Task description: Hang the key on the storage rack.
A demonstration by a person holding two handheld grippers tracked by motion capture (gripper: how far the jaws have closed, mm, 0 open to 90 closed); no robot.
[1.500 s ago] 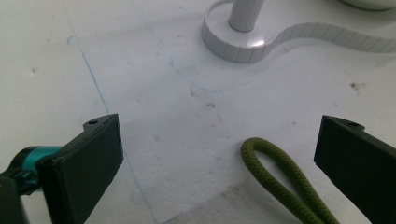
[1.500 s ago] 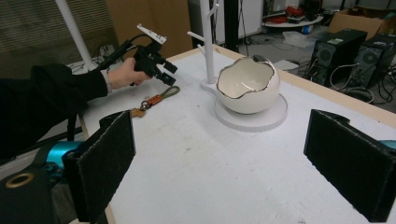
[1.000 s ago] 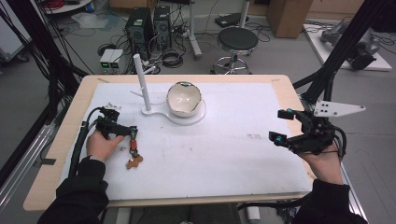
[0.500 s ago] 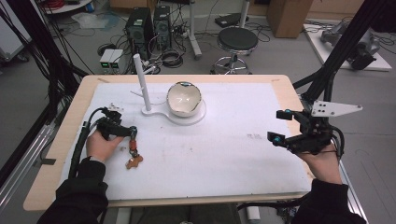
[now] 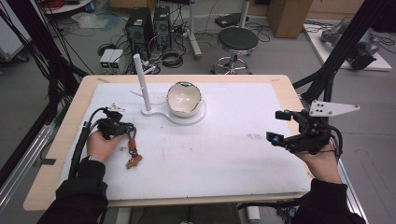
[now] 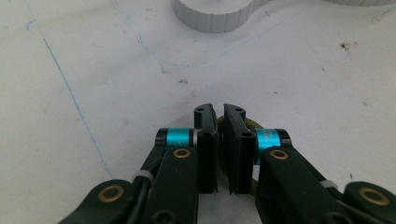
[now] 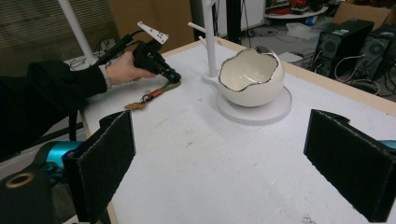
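Observation:
A keychain [image 5: 133, 153] with an olive strap [image 6: 252, 125] and a brown tag lies on the white mat at the left. My left gripper [image 5: 128, 135] points down at the strap's upper end. Its jaws have just been closing and now pinch the strap, as the left gripper view [image 6: 219, 113] shows. From the right gripper view, the left gripper [image 7: 173, 76] rests its tips on the strap's end [image 7: 154, 94]. My right gripper [image 5: 279, 126] hovers open at the right of the table, its wide pads [image 7: 103, 163] holding nothing.
A cream egg-shaped bowl [image 5: 184, 98] sits on a white round base [image 5: 187, 120] at the back middle. A white post stand [image 5: 140, 77] rises just left of it. Wooden table edges [image 5: 55, 154] frame the mat. Cables trail from the left hand.
The left gripper's jaws have come together on the olive strap. Both hands have stayed nearly where they were.

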